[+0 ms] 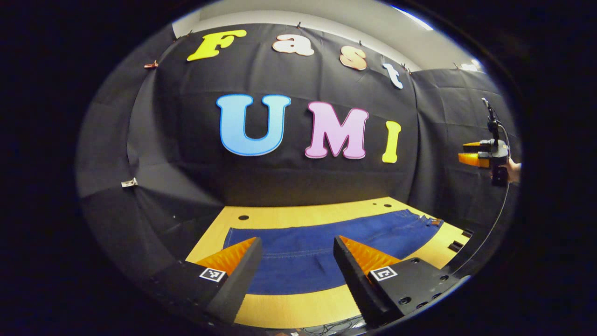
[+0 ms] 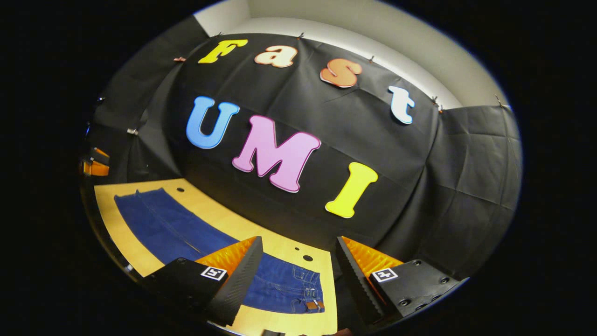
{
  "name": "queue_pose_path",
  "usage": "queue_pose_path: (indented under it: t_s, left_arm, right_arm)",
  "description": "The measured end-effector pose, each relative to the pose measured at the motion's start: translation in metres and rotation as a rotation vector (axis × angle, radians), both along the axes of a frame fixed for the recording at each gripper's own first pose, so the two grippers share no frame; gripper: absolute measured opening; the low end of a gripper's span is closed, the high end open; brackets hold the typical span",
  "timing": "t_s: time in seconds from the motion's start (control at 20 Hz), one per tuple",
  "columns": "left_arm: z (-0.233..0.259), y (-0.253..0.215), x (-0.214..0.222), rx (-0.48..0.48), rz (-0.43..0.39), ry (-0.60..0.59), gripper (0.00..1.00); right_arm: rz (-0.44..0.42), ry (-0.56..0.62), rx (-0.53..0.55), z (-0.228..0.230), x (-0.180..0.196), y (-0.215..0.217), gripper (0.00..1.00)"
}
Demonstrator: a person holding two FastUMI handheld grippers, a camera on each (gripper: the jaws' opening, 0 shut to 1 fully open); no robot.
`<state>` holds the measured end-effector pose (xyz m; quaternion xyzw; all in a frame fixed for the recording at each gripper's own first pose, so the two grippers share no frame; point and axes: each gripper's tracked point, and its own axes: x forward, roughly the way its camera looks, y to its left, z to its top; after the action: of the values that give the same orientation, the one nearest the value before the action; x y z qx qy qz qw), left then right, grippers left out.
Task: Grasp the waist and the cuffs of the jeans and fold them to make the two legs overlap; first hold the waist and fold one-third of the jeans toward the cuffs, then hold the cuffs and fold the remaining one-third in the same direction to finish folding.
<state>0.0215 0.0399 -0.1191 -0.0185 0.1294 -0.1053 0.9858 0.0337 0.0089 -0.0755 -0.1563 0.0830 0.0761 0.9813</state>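
A: Where are the jeans?

B: Flat on the table, ahead of the left gripper; its fingers are spread, holding nothing.

A: And the right gripper?

B: Also spread and empty; the waist lies between its fingers. I'd drop both together and pinch the near edges squarely.

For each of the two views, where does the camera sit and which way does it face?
Left gripper view: rides the open left gripper, facing the blue denim jeans on the wooden table; the right gripper and a hand show far right.
Right gripper view: rides the open right gripper above the jeans' waist; the left gripper shows far left.
Shared: jeans, table.
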Motion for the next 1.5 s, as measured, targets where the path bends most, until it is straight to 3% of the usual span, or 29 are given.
queue_pose_path:
  t_s: [0.1, 0.25, 0.4, 0.6, 0.75, 0.9, 1.0, 1.05, 1.15, 1.5]
  left_arm:
    - [-0.031, 0.012, 0.014, 0.060, -0.026, 0.076, 0.97]
    - [-0.062, 0.016, 0.035, 0.177, -0.135, 0.165, 0.97]
    - [-0.105, 0.016, 0.049, 0.346, -0.313, 0.277, 0.97]
    - [-0.172, 0.050, 0.058, 0.614, -0.528, 0.479, 0.97]
    - [-0.203, 0.063, 0.051, 0.799, -0.717, 0.606, 0.98]
    - [-0.230, 0.082, 0.037, 0.990, -0.947, 0.687, 0.98]
    - [-0.233, 0.086, 0.036, 0.992, -1.004, 0.717, 0.98]
    - [-0.233, 0.086, 0.040, 0.987, -0.982, 0.733, 0.95]
    - [-0.233, 0.088, 0.039, 0.944, -0.960, 0.781, 0.98]
    - [-0.240, 0.091, 0.053, 0.890, -1.009, 0.908, 0.98]
  right_arm:
    - [0.078, 0.067, -0.106, -0.039, 0.007, -0.001, 0.96]
    - [0.206, 0.150, -0.148, -0.092, 0.023, 0.012, 0.96]
    - [0.310, 0.283, -0.214, -0.161, 0.044, 0.017, 0.96]
    - [0.409, 0.463, -0.355, -0.255, 0.062, -0.011, 0.97]
    - [0.540, 0.600, -0.496, -0.318, 0.052, -0.033, 0.97]
    - [0.626, 0.708, -0.557, -0.360, 0.041, -0.052, 0.97]
    - [0.644, 0.760, -0.561, -0.376, 0.040, -0.062, 0.97]
    - [0.644, 0.773, -0.568, -0.381, 0.041, -0.067, 0.97]
    - [0.639, 0.819, -0.551, -0.388, 0.035, -0.074, 0.97]
    - [0.645, 0.990, -0.488, -0.414, 0.028, -0.083, 0.94]
